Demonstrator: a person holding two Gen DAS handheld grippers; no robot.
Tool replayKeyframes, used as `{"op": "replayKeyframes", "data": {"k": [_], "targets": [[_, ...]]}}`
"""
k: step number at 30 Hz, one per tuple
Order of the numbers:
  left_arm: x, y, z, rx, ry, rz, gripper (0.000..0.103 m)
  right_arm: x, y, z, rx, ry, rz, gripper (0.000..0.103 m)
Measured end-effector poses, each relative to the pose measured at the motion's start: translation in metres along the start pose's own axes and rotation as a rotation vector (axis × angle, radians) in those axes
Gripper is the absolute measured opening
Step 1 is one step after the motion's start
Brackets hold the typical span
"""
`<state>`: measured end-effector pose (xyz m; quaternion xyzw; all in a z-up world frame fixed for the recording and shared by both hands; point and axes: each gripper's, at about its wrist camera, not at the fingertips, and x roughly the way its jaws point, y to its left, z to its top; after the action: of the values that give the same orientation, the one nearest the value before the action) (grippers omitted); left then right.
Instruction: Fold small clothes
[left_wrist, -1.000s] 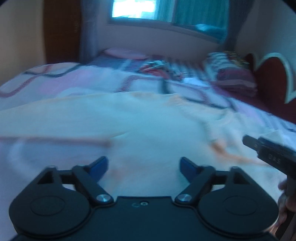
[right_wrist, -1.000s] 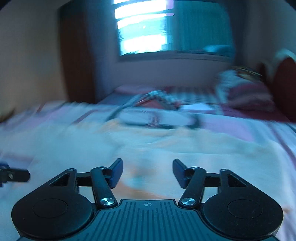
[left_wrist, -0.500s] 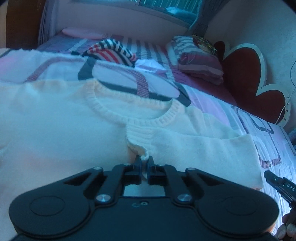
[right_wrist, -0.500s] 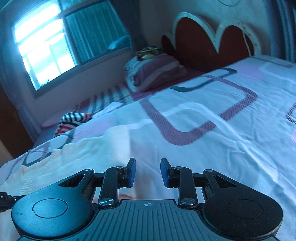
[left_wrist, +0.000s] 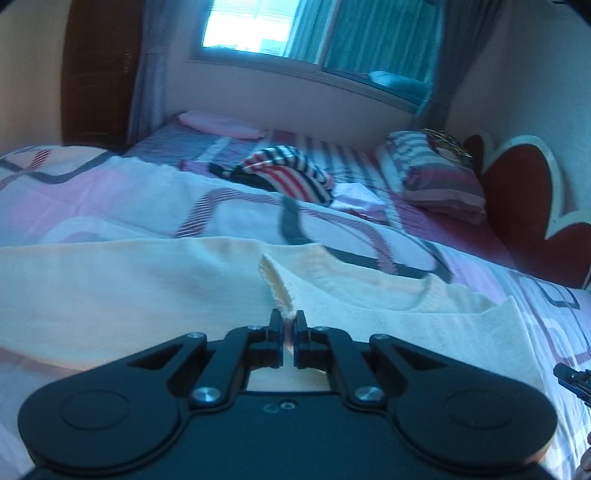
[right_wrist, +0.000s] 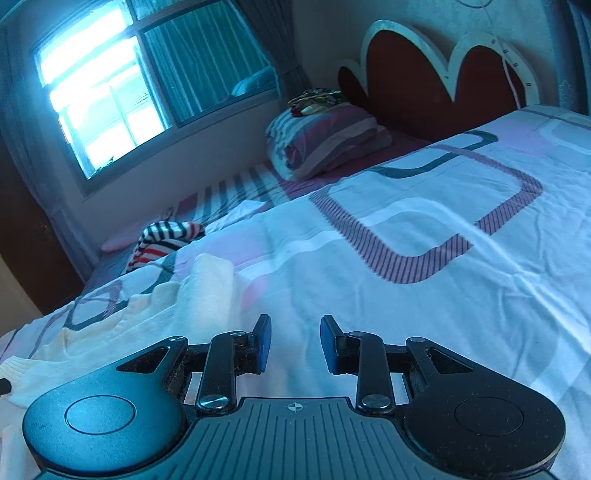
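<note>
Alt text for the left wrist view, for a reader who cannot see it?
The left hand-held gripper is shut on a lifted fold of a cream knitted sweater spread on a pink-and-white patterned bedsheet. A red, white and black striped garment lies beyond.

Left tongs (left_wrist: 288, 320) pinched shut; right tongs (right_wrist: 295, 326) parted.

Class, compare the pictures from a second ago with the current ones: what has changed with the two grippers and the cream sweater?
The left gripper closed on the cream sweater, pinching its ribbed edge and lifting it into a peak. The right gripper swung away over bare bedspread; its fingers narrowed, holding nothing. The striped garment and pillows stayed put.
</note>
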<state>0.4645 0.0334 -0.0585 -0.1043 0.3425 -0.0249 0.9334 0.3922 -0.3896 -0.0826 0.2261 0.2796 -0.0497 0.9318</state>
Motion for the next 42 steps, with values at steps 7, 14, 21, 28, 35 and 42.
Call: {"op": "replayKeyframes", "data": {"k": [7,14,21,28,35,42], "targets": [[-0.001,0.019,-0.006,-0.021,0.003,0.038,0.003,0.003,0.018,-0.004,-0.04,0.015,0.069,0.02],[0.006,0.025,-0.021,-0.013,0.034,0.058,0.003,0.006,0.054,-0.018,-0.208,0.052,0.154,0.002],[0.009,0.031,-0.028,0.008,0.042,0.14,0.028,0.022,0.051,-0.025,-0.246,0.119,0.129,0.002],[0.02,-0.039,-0.017,0.181,-0.041,0.059,0.054,0.044,0.113,-0.027,-0.317,0.116,0.301,0.002],[0.054,-0.023,-0.021,0.191,0.039,0.068,0.057,0.071,0.167,-0.046,-0.552,0.211,0.445,0.002],[0.053,-0.007,-0.023,0.228,0.018,0.07,0.058,0.129,0.066,0.031,-0.236,0.149,0.116,0.001]]}}
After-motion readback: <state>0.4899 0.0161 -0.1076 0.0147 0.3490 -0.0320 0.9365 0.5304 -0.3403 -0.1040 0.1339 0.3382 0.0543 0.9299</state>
